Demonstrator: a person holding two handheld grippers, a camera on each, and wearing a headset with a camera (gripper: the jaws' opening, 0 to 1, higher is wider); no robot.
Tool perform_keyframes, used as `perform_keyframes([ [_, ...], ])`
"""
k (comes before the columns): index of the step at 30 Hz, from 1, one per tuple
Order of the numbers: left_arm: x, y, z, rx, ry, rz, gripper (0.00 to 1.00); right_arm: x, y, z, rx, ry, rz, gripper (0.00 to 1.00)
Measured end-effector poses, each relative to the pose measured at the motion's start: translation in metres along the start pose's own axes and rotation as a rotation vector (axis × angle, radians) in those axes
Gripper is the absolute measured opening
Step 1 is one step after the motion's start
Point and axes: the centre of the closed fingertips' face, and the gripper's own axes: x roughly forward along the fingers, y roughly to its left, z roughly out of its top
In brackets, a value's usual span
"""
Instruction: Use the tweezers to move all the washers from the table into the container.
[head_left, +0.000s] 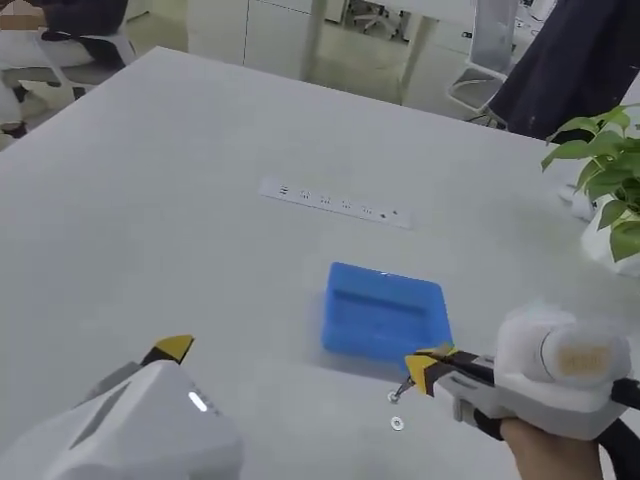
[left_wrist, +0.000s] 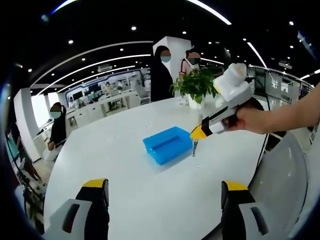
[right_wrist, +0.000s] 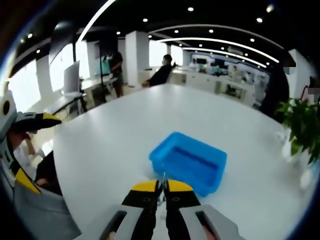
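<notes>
Right gripper (head_left: 425, 368), lower right of head view, clamped on the tweezers (head_left: 404, 386). Tips angled down-left, almost on a washer (head_left: 395, 397) lying on the surface (head_left: 200, 220). Second washer (head_left: 398, 424) lay just below. Container (head_left: 385, 315) sat just above. Left gripper (left_wrist: 164, 186) gaped empty, farther off.

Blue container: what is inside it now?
The blue container looks empty: I see only its bare blue floor. Its near wall hides a strip of that floor.
</notes>
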Motion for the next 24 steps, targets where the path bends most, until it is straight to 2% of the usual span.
perform_keyframes([
  [7,0.0,0.002,-0.002,-0.006,0.003,0.007,0.96,0.001,-0.014,0.023,-0.05,-0.03,-0.023,0.02],
  [15,0.002,0.004,-0.004,-0.01,0.013,0.007,0.95,0.02,-0.032,0.039,-0.079,-0.039,-0.047,0.02],
  [18,0.002,0.003,-0.004,0.0,0.017,0.007,0.95,0.029,-0.037,0.039,-0.079,-0.033,-0.05,0.02],
  [21,0.002,0.002,-0.005,0.005,0.021,0.007,0.95,0.041,-0.045,0.033,-0.067,-0.014,-0.06,0.02],
  [24,0.002,0.001,-0.005,-0.003,0.018,0.002,0.96,0.049,-0.048,0.027,-0.049,-0.001,-0.058,0.02],
])
